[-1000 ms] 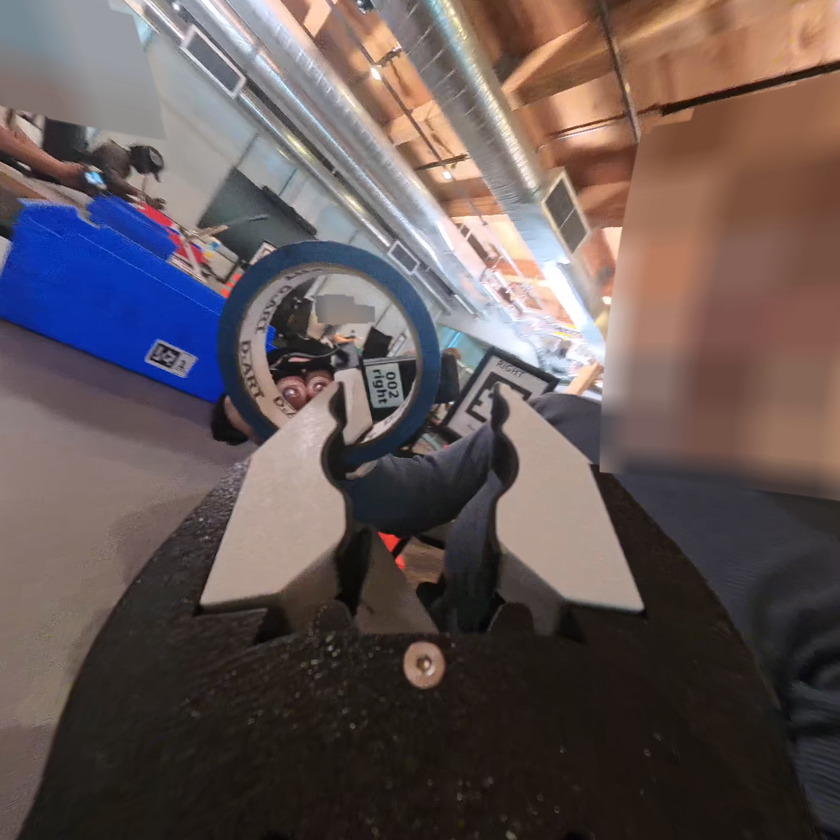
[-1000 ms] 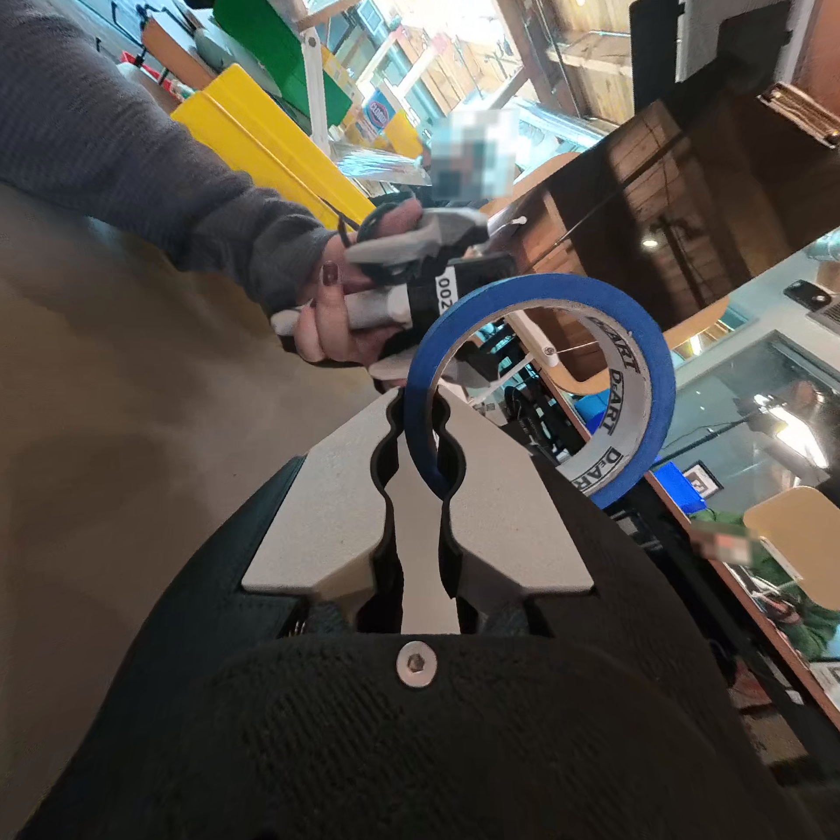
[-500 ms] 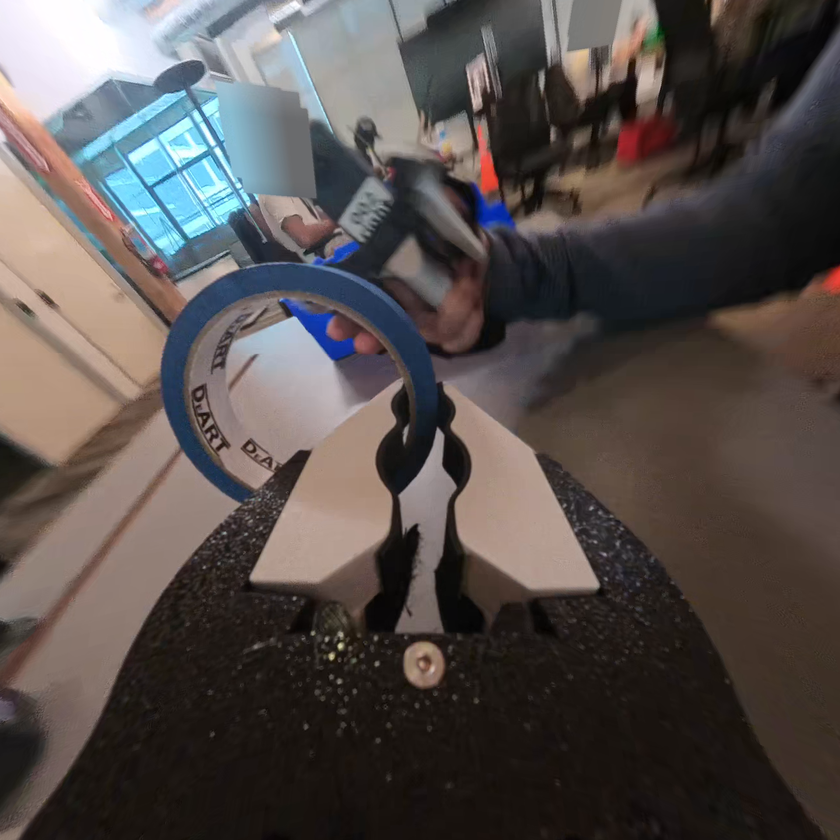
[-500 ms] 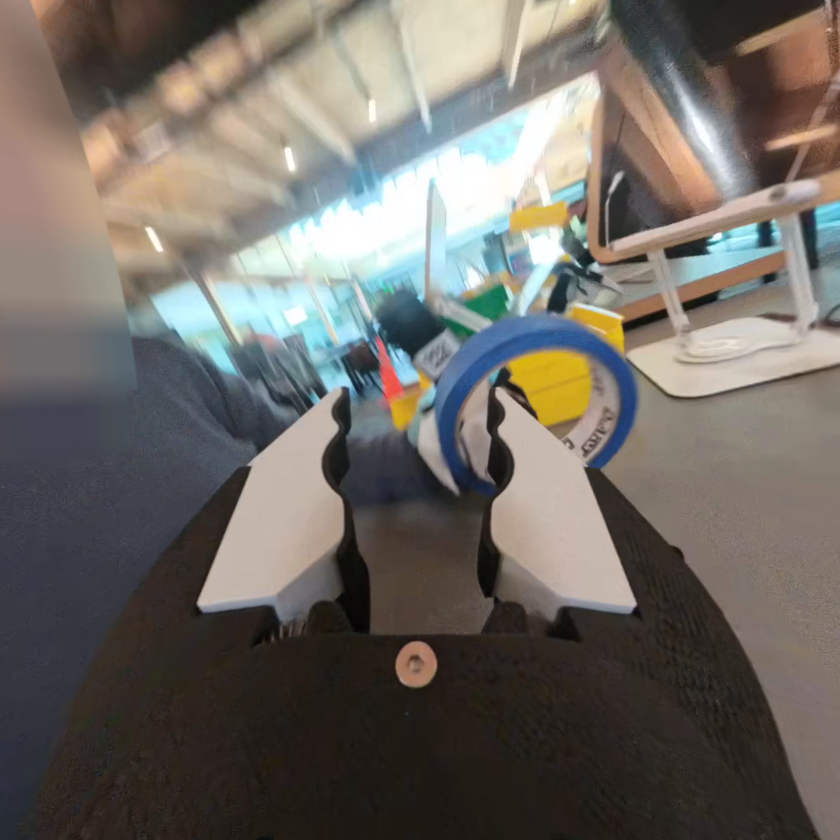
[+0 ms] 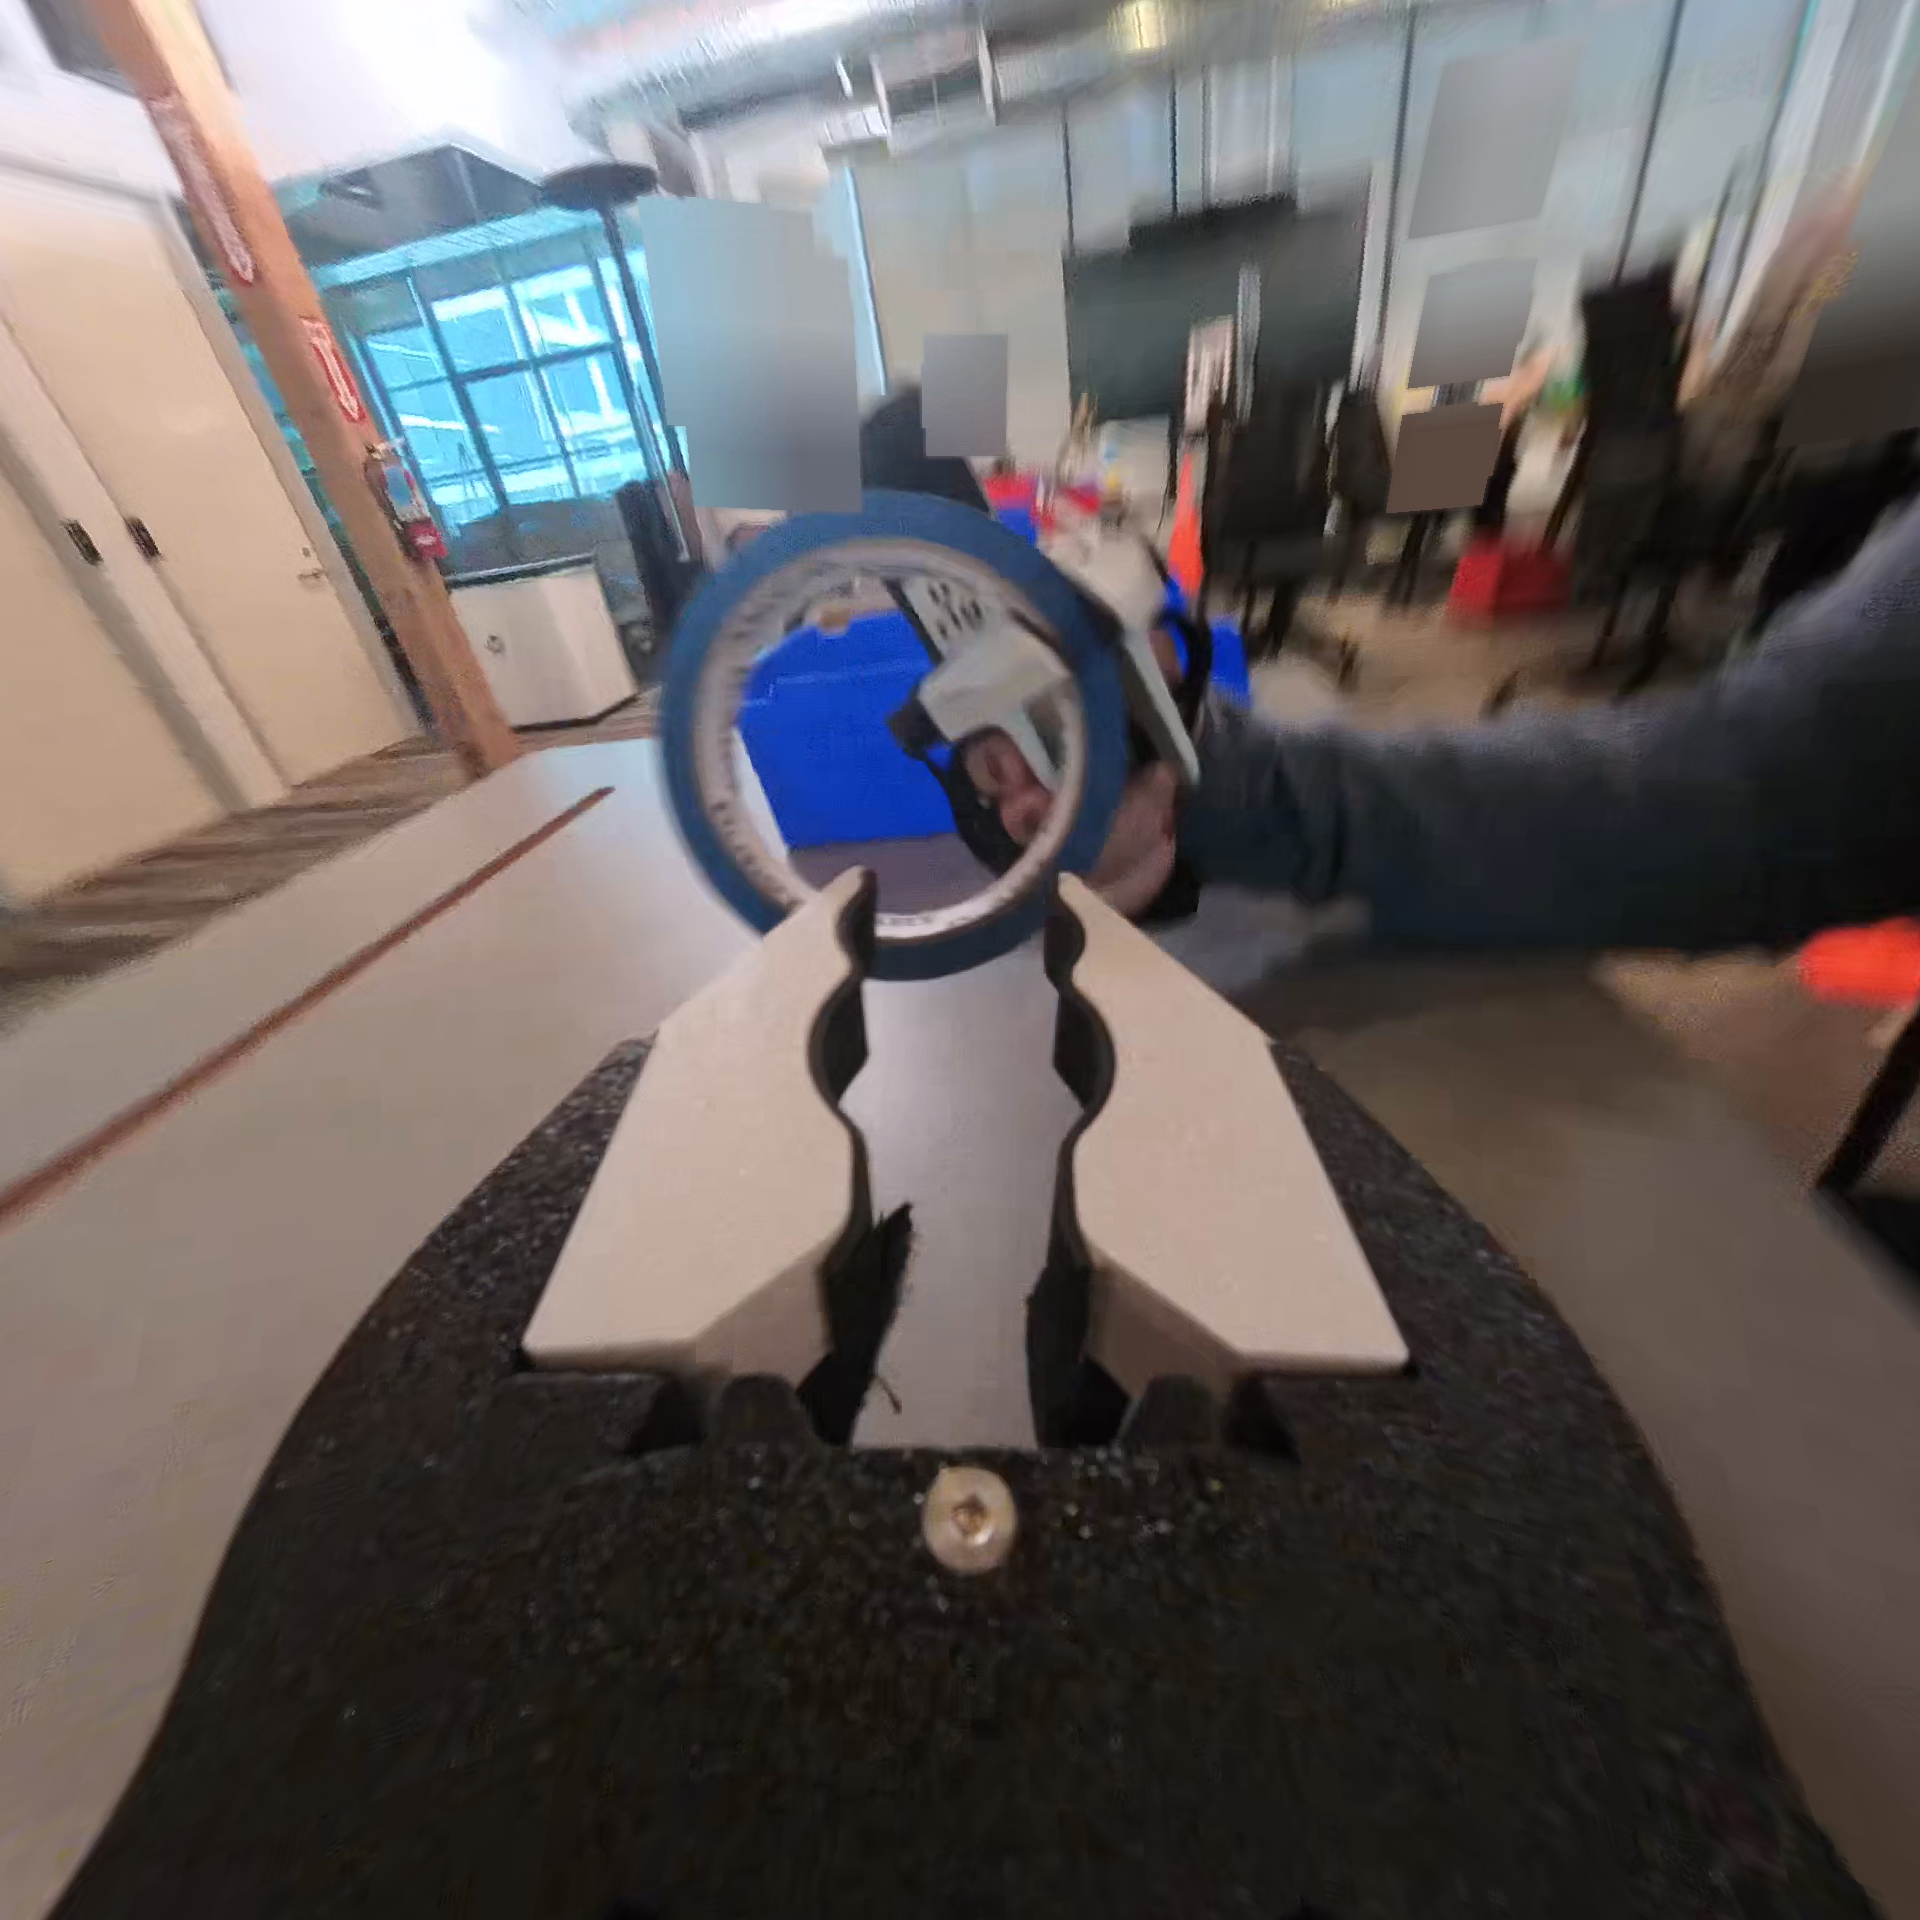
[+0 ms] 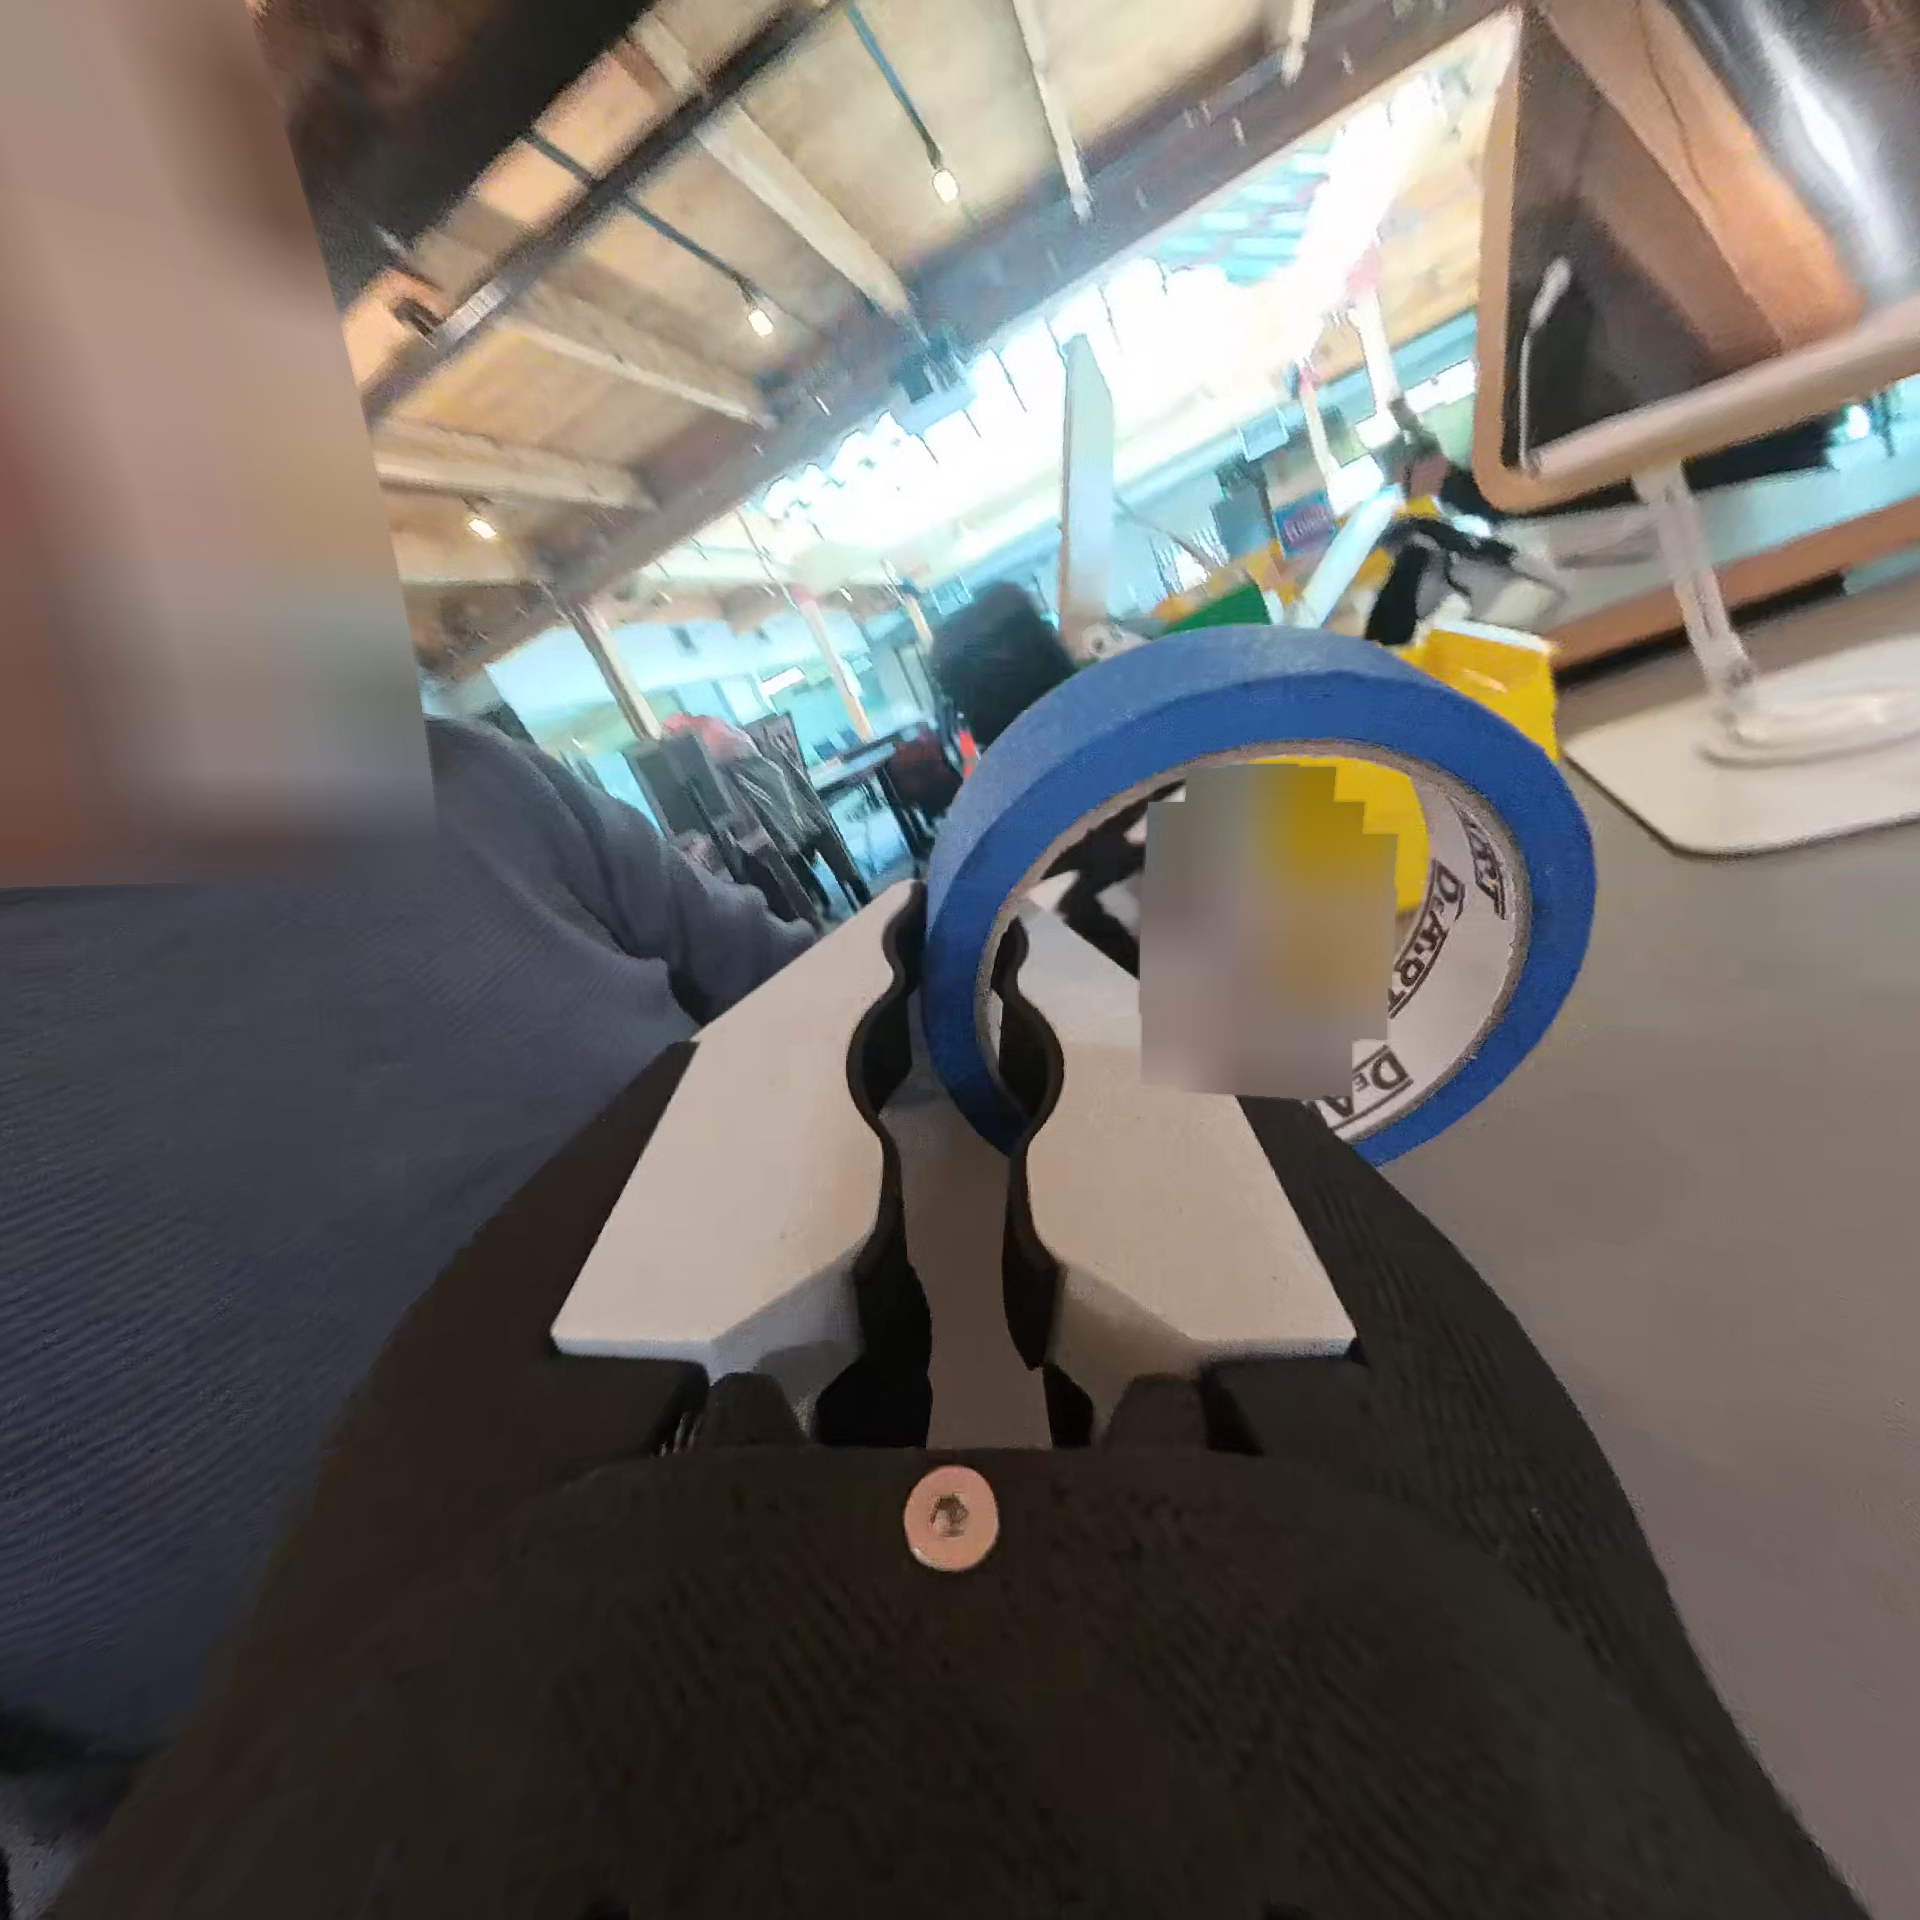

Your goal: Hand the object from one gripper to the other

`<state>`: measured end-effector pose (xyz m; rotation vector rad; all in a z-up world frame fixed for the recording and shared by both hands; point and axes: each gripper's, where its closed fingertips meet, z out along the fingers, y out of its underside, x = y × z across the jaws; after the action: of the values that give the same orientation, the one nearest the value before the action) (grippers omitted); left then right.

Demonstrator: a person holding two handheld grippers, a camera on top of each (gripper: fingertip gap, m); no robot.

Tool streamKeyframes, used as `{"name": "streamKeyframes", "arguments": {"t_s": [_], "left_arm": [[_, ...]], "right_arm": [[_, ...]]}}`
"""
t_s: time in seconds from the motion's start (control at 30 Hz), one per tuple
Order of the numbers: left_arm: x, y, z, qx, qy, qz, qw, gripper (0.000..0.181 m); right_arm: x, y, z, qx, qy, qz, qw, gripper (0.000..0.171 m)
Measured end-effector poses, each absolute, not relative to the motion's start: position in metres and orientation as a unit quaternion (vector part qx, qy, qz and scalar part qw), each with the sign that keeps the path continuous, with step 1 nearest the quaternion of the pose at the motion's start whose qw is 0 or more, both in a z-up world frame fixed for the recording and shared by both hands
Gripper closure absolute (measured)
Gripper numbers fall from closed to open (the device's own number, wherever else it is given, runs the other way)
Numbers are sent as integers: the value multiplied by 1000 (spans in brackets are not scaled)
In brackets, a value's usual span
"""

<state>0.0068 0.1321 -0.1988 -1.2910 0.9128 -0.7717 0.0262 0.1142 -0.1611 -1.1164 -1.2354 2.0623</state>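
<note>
A roll of blue tape stands upright in the air in front of my left gripper. The left gripper's jaws are apart and the roll's lower rim sits just at the fingertips, not clamped. My right gripper is shut on the roll's rim. In the left wrist view the right gripper shows behind the roll, astride its right rim, held by a hand in a dark sleeve. A mosaic patch hides what lies behind the roll's hole in the right wrist view.
A grey tabletop lies below both grippers. A blue bin stands behind the roll. A yellow bin and a white stand base sit at the far right. The person's sleeve fills the left.
Half a second ago my left gripper was shut on the roll and my right was open. Now the right is shut on it and the left has opened.
</note>
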Motion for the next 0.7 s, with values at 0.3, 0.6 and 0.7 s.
{"name": "streamKeyframes", "arguments": {"t_s": [0.3, 0.6, 0.7], "left_arm": [[29, 117, -194, -557, 239, -704, 371, 104], [-8, 145, -182, -553, 265, -509, 604, 161], [-19, 150, -178, -536, 366, -224, 727, 161]], "right_arm": [[43, 75, -145, -289, -453, 835, 116, 162], [21, 161, -173, -517, -362, 730, 262, 98], [26, 185, -192, -591, -282, 729, 200, 87]]}}
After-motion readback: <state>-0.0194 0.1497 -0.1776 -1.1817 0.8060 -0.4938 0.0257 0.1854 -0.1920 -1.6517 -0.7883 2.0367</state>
